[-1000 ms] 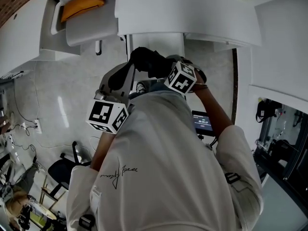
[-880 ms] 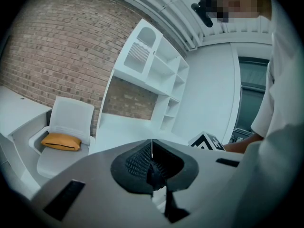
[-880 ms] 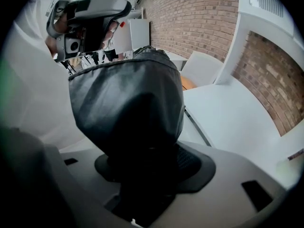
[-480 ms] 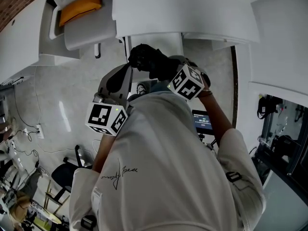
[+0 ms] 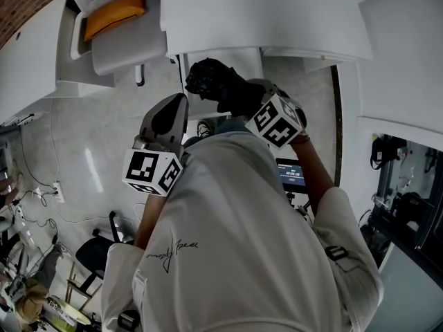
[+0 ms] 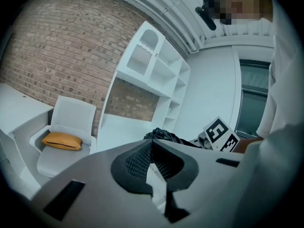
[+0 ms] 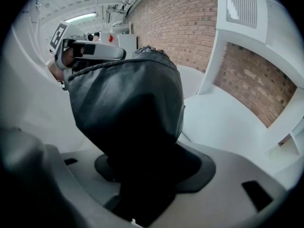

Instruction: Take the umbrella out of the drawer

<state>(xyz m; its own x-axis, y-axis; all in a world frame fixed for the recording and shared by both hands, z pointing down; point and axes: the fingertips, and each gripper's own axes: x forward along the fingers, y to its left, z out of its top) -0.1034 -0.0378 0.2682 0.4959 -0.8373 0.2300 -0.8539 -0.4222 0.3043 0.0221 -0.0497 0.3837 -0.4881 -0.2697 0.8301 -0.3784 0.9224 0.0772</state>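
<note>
Since a second ago the right gripper has carried its marker cube a little to the right, and the left gripper has drawn back from the umbrella – its tip now sits just beside the dark bundle, not on it. The right gripper's jaws clamp the folded black umbrella, whose fabric bulges up out of them, held high in front of the white cabinet. The left gripper's jaws are pressed together with nothing between them. An orange cushion lies on a white chair by the brick wall.
</note>
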